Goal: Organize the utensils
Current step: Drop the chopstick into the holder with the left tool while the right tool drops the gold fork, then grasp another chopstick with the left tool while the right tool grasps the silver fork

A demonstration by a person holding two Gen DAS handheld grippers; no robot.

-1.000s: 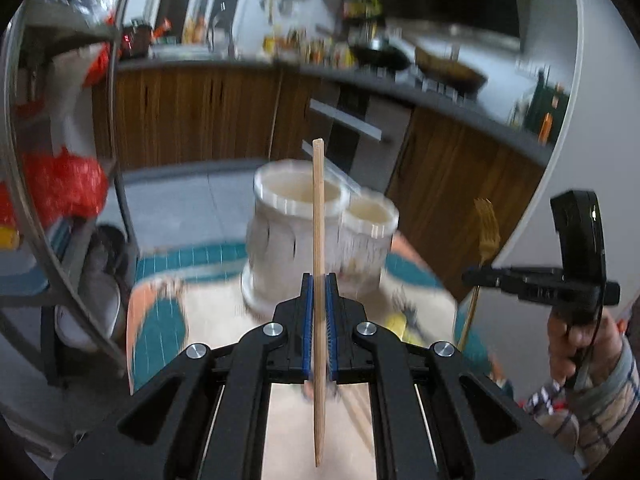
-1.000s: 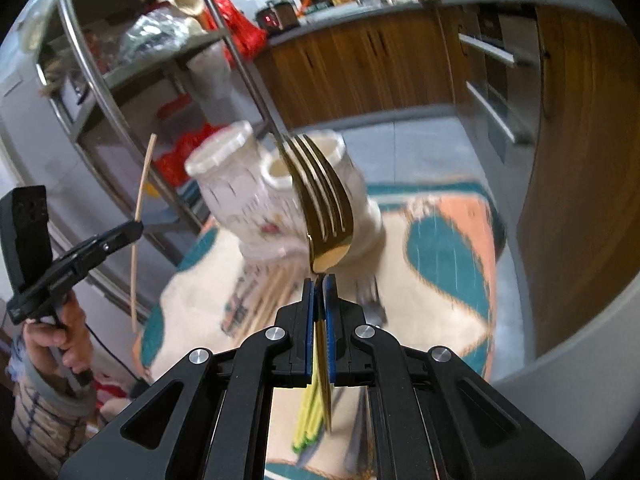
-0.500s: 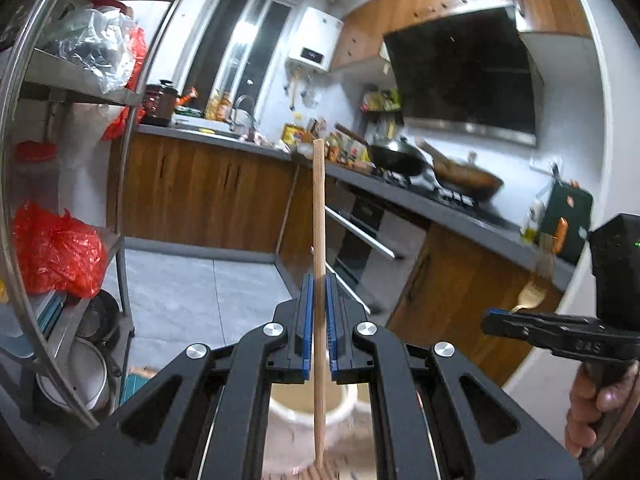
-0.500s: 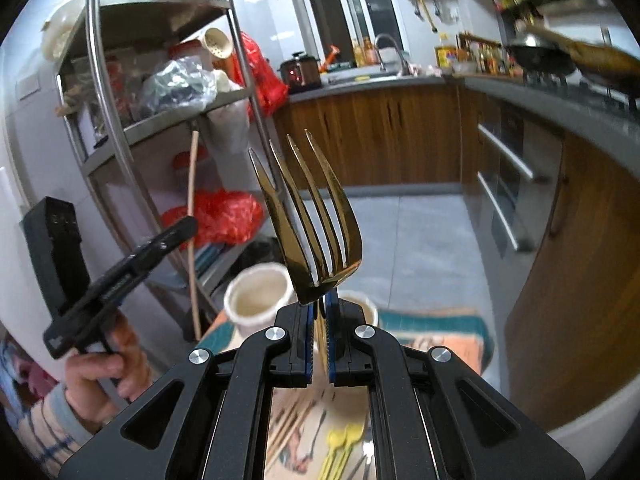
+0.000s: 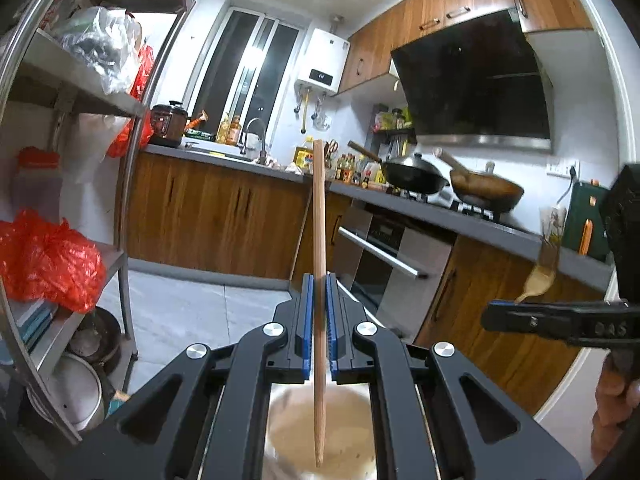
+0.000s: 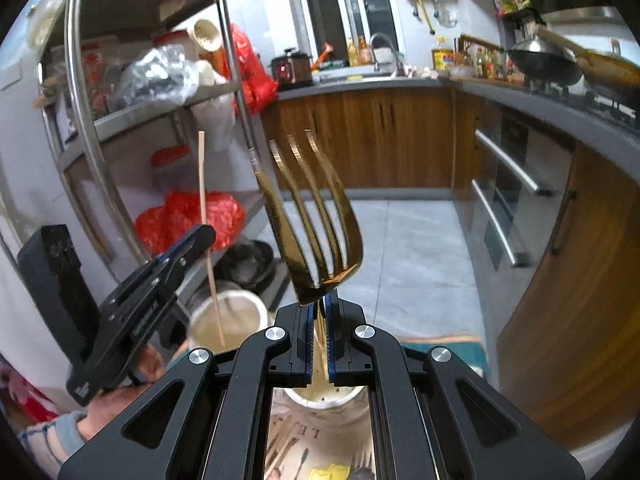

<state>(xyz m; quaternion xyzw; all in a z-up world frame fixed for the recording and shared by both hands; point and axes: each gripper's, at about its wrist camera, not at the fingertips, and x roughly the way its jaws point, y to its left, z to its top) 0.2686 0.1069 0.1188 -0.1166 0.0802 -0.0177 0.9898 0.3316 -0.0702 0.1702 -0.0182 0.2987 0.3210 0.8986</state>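
Utensils ride upright in both grippers: your left gripper (image 5: 319,328) is clamped on a wooden chopstick (image 5: 319,240), tip over the wide cream holder (image 6: 228,322); your right gripper (image 6: 319,336) pinches a gold fork (image 6: 316,220) above the second holder (image 6: 320,396). Keep each one vertical, centre it over its opening, lower, then release. Both holders are mostly hidden by the grippers.
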